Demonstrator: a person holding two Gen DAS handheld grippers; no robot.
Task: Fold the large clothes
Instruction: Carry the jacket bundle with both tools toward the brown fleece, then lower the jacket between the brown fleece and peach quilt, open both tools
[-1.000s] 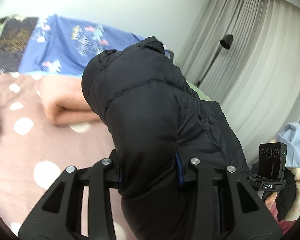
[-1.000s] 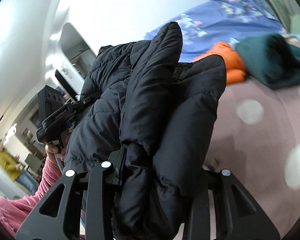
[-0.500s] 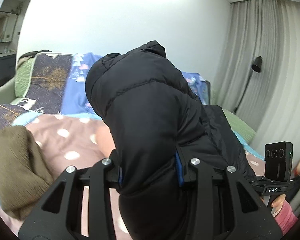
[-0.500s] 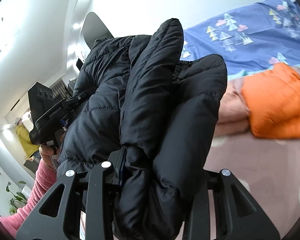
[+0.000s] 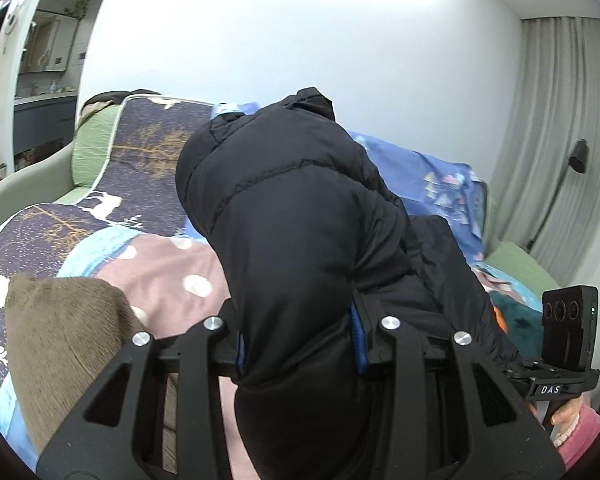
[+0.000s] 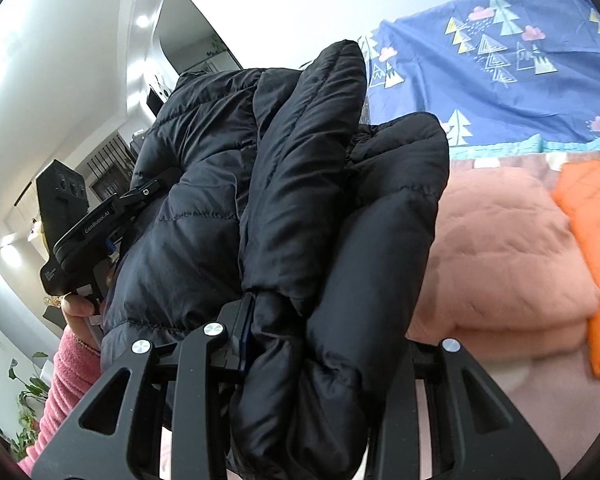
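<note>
the left gripper (image 5: 300, 340) is clenched on a thick fold of the black puffer jacket (image 5: 292, 216), which bulges up between its fingers and is held above the pink dotted bedcover (image 5: 172, 268). the right gripper (image 6: 324, 344) grasps another bunched part of the same jacket, folds stacked between its jaws. a brown garment (image 5: 60, 332) lies near left; a folded pink quilt (image 6: 496, 256) and an orange garment (image 6: 592, 236) lie far right.

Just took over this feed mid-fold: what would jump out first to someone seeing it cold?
The black puffer jacket fills the middle of both views, bunched thick in the left tongs and right tongs, both shut on it. Behind it in the right view lie a folded peach garment and an orange one on the bed.
</note>
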